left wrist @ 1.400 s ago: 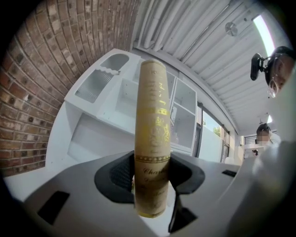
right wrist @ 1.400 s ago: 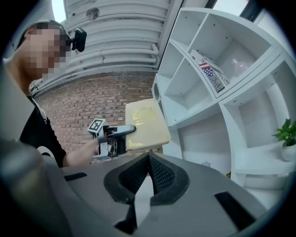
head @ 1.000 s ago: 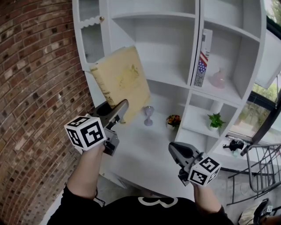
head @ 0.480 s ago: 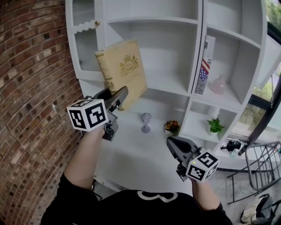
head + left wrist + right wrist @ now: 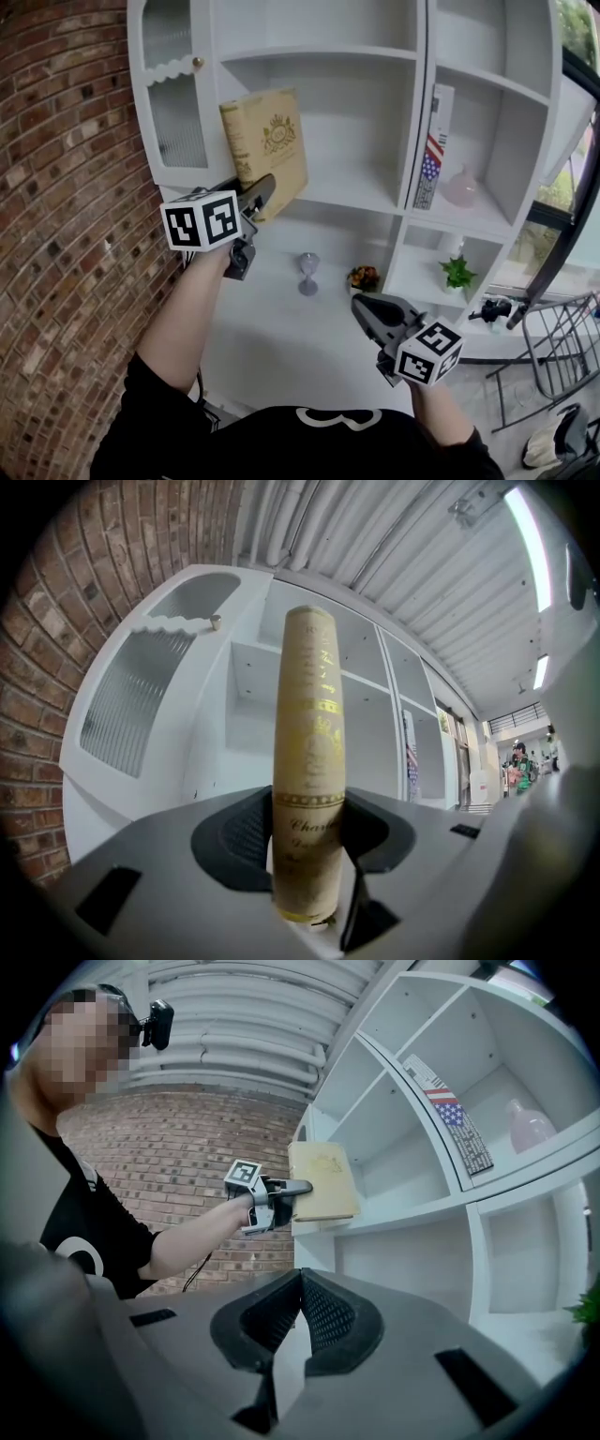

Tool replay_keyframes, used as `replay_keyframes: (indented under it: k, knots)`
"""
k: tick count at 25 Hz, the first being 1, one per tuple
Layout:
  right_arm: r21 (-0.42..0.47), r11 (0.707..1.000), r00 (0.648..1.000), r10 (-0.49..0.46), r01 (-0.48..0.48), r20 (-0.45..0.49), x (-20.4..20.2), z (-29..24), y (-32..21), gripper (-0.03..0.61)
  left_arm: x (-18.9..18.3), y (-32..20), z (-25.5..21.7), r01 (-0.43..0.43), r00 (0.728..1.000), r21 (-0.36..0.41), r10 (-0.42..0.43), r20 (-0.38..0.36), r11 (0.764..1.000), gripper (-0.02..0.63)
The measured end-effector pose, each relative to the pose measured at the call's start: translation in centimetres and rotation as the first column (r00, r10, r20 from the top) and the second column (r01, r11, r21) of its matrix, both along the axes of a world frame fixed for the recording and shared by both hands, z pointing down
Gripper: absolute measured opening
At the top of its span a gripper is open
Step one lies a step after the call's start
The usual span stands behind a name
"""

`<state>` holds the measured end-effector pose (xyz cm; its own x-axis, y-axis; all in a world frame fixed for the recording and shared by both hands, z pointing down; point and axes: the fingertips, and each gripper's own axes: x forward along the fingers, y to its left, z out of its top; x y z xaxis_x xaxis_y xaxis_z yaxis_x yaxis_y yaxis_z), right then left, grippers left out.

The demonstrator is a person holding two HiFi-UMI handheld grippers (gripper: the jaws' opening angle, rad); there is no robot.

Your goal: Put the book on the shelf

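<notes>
Book raised to the shelf in my left tool

The white shelf (image 5: 356,192) fills the space ahead of both tools, and a brick wall (image 5: 66,187) runs off to the left tool's left. The tan book (image 5: 267,150) stands upright in my left tool (image 5: 255,194), spine toward me. The pads pinch its lower end from both sides, just in front of the open compartment beside the glazed door (image 5: 173,103). I cannot tell whether the book touches the board. My right tool (image 5: 367,314) hangs lower and well apart to the right, over the bench (image 5: 281,337), its pads pressed together on nothing. Beyond it sit a plant (image 5: 457,273), flowers (image 5: 363,277) and a small glass (image 5: 307,274).
</notes>
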<state>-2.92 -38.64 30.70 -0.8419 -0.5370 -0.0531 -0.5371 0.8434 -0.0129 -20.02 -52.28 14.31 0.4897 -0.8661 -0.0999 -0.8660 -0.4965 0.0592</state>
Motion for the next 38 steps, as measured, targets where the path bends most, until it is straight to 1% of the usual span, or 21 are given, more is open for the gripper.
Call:
replay_keyframes:
  k: [4, 10, 13, 17, 23, 27, 30, 35, 38]
  knots:
    - [-0.014, 1.0, 1.0, 0.009, -0.009, -0.024, 0.1, 0.5, -0.1, 0.011, -0.2, -1.8, 0.2, 0.024, 1.0, -0.017, -0.024, -0.003, 1.0, 0.19]
    - [-0.012, 0.999, 0.999, 0.044, -0.045, -0.032, 1.5, 0.5, -0.5, 0.011, 0.1, -5.3, 0.1, 0.071, 0.997, -0.036, -0.07, 0.038, 0.997, 0.19]
    - [-0.034, 0.998, 0.998, 0.059, -0.06, -0.034, 2.0, 1.0, -0.7, 0.011, 0.2, -6.7, 0.4, 0.094, 0.995, -0.05, -0.092, 0.035, 0.994, 0.19]
    - [-0.052, 0.996, 0.997, 0.071, -0.073, -0.039, 2.2, 1.5, -1.2, 0.011, 1.0, -8.5, 1.1, 0.099, 0.995, -0.069, -0.096, 0.037, 0.993, 0.19]
    - [-0.072, 0.993, 0.995, 0.089, -0.092, -0.051, 2.0, 2.1, -2.5, 0.011, 1.7, -10.8, 1.3, 0.125, 0.988, -0.067, -0.118, 0.099, 0.99, 0.19]
    - [-0.085, 0.99, 0.992, 0.108, -0.113, -0.062, 2.2, 2.6, -3.2, 0.011, 2.1, -12.0, 1.4, 0.141, 0.984, -0.076, -0.131, 0.123, 0.987, 0.19]
    - [-0.102, 0.987, 0.99, 0.12, -0.127, -0.07, 2.6, 3.1, -3.7, 0.011, 2.3, -13.0, 1.5, 0.152, 0.981, -0.092, -0.139, 0.131, 0.984, 0.19]
    - [-0.146, 0.981, 0.991, 0.118, -0.125, -0.057, 3.0, 3.8, -4.2, 0.011, 2.6, -14.3, 1.5, 0.162, 0.979, -0.102, -0.146, 0.143, 0.982, 0.19]
    - [-0.152, 0.979, 0.99, 0.127, -0.135, -0.063, 3.3, 4.2, -4.3, 0.011, 2.7, -14.9, 1.5, 0.168, 0.977, -0.113, -0.15, 0.149, 0.979, 0.192]
